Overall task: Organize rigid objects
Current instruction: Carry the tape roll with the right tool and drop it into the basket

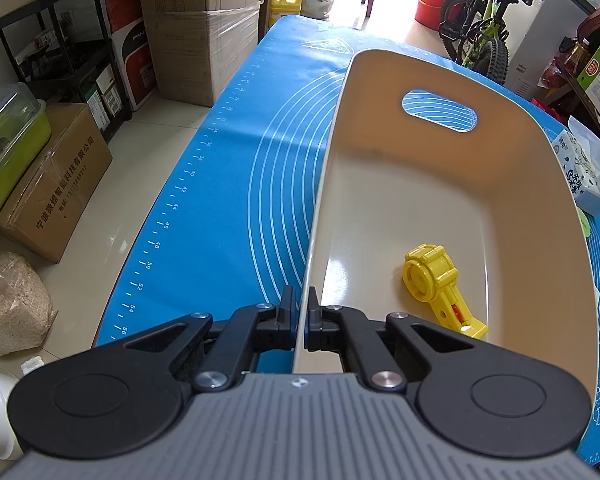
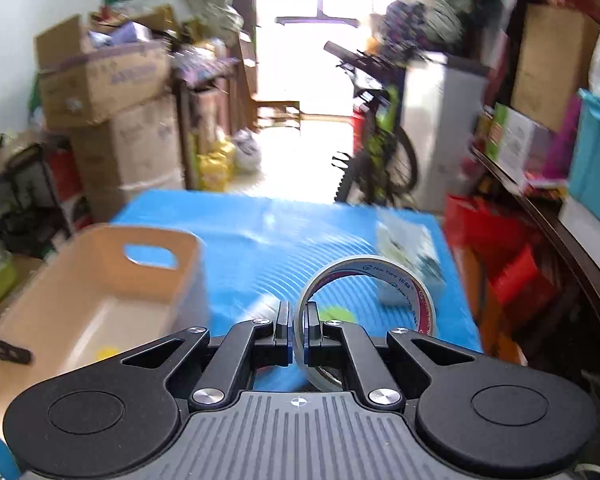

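A beige plastic basket (image 1: 380,128) with a handle cut-out stands on the blue mat (image 1: 236,184). My left gripper (image 1: 300,312) is shut on the basket's left wall near its rim. A yellow plastic toy (image 1: 436,280) lies inside on the basket floor. In the right wrist view my right gripper (image 2: 298,328) is shut on a roll of clear tape (image 2: 380,276), held above the mat (image 2: 260,248) to the right of the basket (image 2: 100,280). That view is blurred by motion. A dark tip of the left gripper shows at its left edge.
A white and blue tissue pack (image 1: 580,172) lies on the mat to the right of the basket, also in the right wrist view (image 2: 412,256). Cardboard boxes (image 1: 204,28), a black rack and a bag stand left of the table. A bicycle (image 1: 484,28) stands behind it.
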The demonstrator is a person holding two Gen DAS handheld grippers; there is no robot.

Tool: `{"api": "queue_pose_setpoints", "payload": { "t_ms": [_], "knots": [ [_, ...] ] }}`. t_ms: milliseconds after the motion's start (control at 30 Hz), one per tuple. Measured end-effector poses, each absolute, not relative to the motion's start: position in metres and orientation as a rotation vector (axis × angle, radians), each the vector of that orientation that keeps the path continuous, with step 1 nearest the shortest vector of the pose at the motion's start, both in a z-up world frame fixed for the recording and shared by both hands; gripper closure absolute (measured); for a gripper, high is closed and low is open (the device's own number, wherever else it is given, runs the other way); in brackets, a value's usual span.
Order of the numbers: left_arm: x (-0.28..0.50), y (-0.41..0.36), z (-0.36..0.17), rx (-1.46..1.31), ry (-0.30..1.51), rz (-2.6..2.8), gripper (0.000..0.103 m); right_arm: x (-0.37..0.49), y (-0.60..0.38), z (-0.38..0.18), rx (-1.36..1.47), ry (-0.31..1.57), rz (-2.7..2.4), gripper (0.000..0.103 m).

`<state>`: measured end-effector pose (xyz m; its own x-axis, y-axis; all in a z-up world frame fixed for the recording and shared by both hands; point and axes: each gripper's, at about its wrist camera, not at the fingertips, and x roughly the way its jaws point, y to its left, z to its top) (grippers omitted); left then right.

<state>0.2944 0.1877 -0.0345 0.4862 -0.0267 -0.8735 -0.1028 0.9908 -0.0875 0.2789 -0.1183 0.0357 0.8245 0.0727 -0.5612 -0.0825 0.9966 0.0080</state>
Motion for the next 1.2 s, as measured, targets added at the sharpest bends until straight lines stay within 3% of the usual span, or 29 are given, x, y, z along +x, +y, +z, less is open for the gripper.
{"api": "queue_pose_setpoints", "payload": {
  "t_ms": [367,1200],
  "knots": [
    [0.294,0.185,-0.035,-0.124,1.063,0.043,0.098,0.301,-0.026,0.056,-0.026,0.563,0.291,0.087],
    [0.294,0.181,-0.035,-0.108,1.063,0.042,0.098,0.316,0.059,-0.049,-0.123,0.961,0.449,0.085]
  ]
}}
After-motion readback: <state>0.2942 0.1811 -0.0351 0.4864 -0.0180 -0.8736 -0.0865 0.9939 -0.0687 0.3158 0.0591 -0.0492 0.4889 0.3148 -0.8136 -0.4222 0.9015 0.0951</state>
